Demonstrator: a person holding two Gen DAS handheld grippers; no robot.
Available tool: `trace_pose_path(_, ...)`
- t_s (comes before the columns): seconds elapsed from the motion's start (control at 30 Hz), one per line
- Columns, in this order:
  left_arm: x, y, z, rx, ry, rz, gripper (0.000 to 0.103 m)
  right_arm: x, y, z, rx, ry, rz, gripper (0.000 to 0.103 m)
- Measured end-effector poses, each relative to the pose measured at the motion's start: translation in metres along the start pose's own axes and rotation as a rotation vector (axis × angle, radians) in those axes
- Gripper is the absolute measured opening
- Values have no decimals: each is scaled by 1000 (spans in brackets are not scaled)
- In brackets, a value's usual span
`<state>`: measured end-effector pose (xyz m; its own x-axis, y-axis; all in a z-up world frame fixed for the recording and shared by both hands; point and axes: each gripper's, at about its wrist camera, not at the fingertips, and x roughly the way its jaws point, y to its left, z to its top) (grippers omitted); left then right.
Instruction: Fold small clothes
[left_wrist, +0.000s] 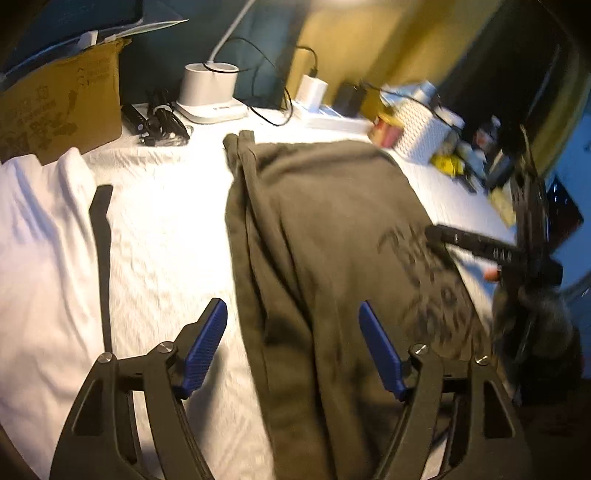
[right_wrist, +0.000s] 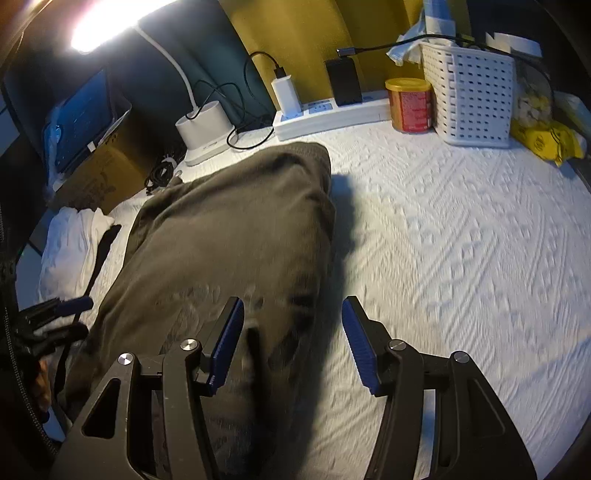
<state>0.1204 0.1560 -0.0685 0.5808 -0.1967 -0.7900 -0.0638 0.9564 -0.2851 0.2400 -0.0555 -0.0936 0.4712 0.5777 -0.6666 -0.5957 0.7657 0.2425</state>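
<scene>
On white bedspread (right_wrist: 461, 240), olive garment (left_wrist: 325, 229) lies folded lengthwise. L gripper (left_wrist: 293, 345) spread wide over garment's near end, gripping nothing. R gripper (right_wrist: 291, 345) likewise released, at garment's right edge.

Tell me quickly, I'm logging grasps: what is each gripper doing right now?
Left gripper: open, holding nothing, over the near end of the olive garment.
Right gripper: open, holding nothing, straddling the garment's right edge.

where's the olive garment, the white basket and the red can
olive garment (right_wrist: 229, 236): right wrist view, middle of the cloth
white basket (right_wrist: 469, 96): right wrist view, front wall
red can (right_wrist: 410, 107): right wrist view, label side
</scene>
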Motion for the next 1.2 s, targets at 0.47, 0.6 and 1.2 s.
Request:
trace_pose_path(0.47,57,12,72,33,-32,61,74,24,-13,41,-15,-7,4,77)
trace_pose_path(0.6,74,12,82,45,-24,51,74,34,-18,47,-16,3,9,77)
trace_pose_path(1.2,97,-18,81,178,-24,22,22,70,11,58,-183,6,32,30)
